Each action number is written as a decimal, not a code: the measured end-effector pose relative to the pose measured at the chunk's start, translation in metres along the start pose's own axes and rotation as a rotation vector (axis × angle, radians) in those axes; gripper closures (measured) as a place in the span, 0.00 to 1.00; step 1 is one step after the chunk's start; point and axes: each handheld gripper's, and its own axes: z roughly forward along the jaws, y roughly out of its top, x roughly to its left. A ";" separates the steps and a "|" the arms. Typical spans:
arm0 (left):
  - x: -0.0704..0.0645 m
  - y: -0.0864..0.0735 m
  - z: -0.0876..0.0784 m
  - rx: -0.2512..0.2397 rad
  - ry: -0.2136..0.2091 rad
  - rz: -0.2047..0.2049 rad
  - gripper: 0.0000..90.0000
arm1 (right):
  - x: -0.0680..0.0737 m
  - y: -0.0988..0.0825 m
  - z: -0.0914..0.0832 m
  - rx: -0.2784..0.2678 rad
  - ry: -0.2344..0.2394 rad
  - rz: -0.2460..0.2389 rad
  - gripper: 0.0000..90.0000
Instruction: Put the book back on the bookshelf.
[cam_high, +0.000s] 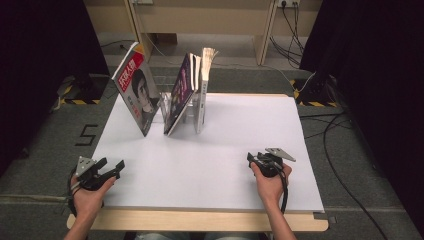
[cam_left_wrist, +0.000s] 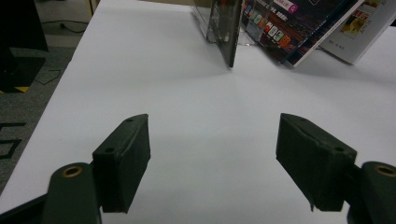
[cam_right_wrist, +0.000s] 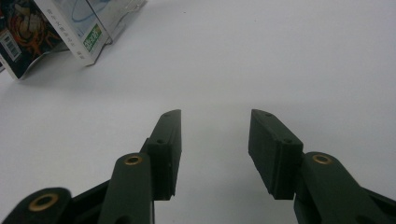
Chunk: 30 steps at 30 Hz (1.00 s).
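Table (cam_high: 210, 165) carried a clear rack (cam_high: 192, 114) at 11 o'clock with three books. Magazine (cam_high: 135, 95) leaned at its left, well apart from both grippers. Left gripper (cam_high: 114, 167) sat at 8 o'clock, jaws wide, empty. Right gripper (cam_high: 251, 161) at 4 o'clock, likewise. Looked like pre-reach; next move: a long reach forward to the books.

I read a dark "5" marked on the grey floor (cam_high: 88, 134) left of my table. Print on the magazine cover (cam_high: 136, 92) and book covers (cam_left_wrist: 280, 28) is too small to make out.
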 end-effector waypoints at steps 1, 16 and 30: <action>0.000 0.000 0.000 0.000 0.000 -0.003 0.28 | 0.000 0.000 0.000 0.000 0.001 0.000 0.61; 0.000 0.000 0.000 0.001 -0.005 -0.004 0.29 | 0.004 0.002 0.001 -0.002 0.002 -0.004 0.61; 0.000 0.000 0.000 0.004 -0.004 -0.001 0.29 | 0.003 0.003 0.000 -0.005 0.002 -0.002 0.61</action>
